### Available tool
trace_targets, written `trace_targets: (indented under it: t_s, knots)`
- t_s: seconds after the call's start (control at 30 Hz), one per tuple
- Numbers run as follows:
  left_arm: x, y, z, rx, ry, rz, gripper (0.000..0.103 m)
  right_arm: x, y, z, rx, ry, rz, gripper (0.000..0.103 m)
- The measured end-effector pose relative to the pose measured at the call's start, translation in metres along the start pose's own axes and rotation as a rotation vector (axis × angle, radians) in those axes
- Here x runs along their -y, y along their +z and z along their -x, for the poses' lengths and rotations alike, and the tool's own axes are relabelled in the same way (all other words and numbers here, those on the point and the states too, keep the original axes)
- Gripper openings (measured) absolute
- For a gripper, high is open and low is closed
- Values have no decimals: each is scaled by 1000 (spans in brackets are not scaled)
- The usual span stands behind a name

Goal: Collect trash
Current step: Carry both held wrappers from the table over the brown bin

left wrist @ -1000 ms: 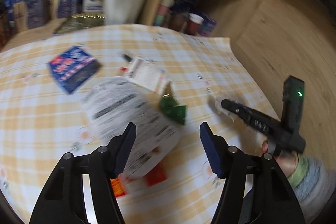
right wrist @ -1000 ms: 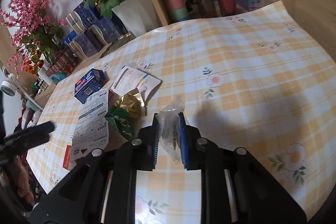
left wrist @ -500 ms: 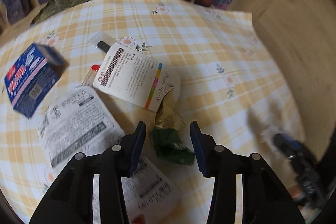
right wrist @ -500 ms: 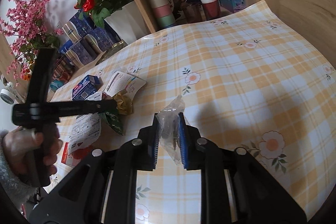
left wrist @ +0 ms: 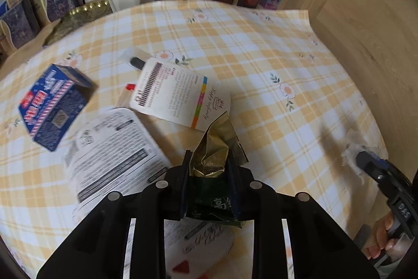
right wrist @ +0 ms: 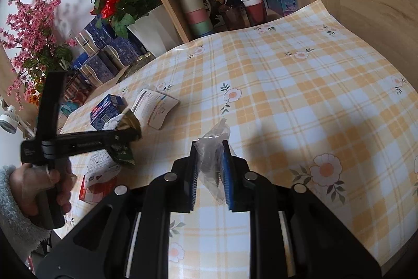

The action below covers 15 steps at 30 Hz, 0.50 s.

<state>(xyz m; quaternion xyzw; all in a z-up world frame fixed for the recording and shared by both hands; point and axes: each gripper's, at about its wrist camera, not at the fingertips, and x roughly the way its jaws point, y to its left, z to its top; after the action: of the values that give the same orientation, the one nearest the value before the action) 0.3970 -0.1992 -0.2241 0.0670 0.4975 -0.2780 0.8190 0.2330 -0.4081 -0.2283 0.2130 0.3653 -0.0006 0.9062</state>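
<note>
Green-and-gold wrapper [left wrist: 212, 175] sat between my left tool [left wrist: 209, 183], jaws closing on it over the near counter [left wrist: 261, 64]. My right tool [right wrist: 210, 169] gripped clear plastic [right wrist: 213, 145]. Blue box [left wrist: 53, 103] and two white packets remained.

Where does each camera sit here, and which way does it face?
Left wrist: on the left hand-held gripper, looking down at the green-gold wrapper its jaws are closing on; right hand visible.
Right wrist: on the right hand-held gripper, facing the shelf, clamping clear plastic; left hand visible.
Shared: blue box, checked tablecloth.
</note>
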Motion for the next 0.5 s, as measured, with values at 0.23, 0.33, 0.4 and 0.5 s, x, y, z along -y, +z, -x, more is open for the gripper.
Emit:
trace_targets:
  t_s: [0.23,0.33,0.4,0.5]
  knots:
    - [6,-11,46,79,-15,-23,24,-13,-7,15,3,6,18,20]
    - [10,-21,66,111,-19,-26,24,-20,-10,25,6,7,29,20]
    - [11,-30,79,131,-24,-20,24,-24,-12,30,8,8,36,20]
    - [14,-48,101,164,-38,-4,24,-32,-18,39,8,11,50,20]
